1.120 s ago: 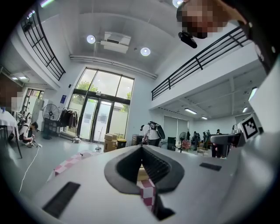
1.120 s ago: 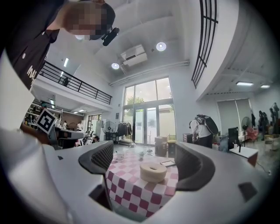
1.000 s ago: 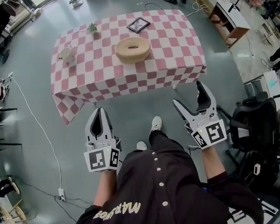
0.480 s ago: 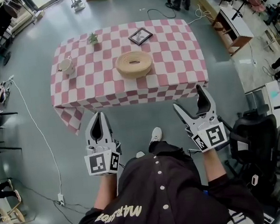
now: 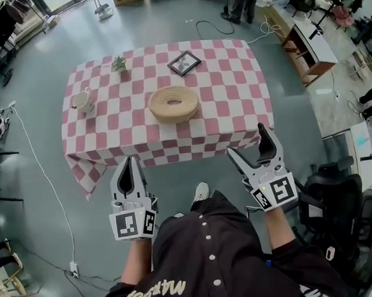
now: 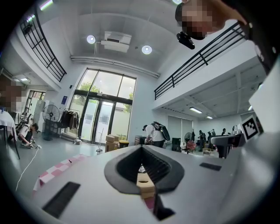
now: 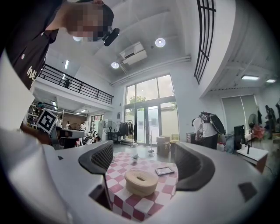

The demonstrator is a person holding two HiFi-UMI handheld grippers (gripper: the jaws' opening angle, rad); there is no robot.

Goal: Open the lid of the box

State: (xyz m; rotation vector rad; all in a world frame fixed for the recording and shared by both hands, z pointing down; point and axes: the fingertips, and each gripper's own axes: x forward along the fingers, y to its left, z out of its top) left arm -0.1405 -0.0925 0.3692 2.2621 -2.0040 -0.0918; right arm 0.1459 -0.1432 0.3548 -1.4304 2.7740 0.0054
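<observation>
**Round box lies untouched on the table, both grippers held short of it**

A round tan woven box [image 5: 173, 104] is seen near the middle of a table draped in a pink-and-white checked cloth [image 5: 233, 96], with its lid in place on top. On the same cloth a cream mug [image 5: 83, 100] is set near the left edge, a small green plant [image 5: 118, 64] towards the far left corner, and a dark picture frame [image 5: 185, 63] lies flat beyond the box. None of these touches the box.

The left gripper [image 5: 128, 163] is held over the grey floor [image 5: 39, 156], just off the table's near edge and well apart from the box. Its jaws are brought together at the tips, and nothing is clamped between them; in the left gripper view only a sliver of the box and cloth is glimpsed through the gap behind the pads.

The right gripper [image 5: 247, 141] is held at the near right corner of the table, its jaws spread wide with nothing between them. In the right gripper view the box is framed in that gap, though it sits further off on the cloth.

A dark buttoned shirt [image 5: 208, 264] and one pale shoe [image 5: 201, 191] of the person are seen below the grippers
</observation>
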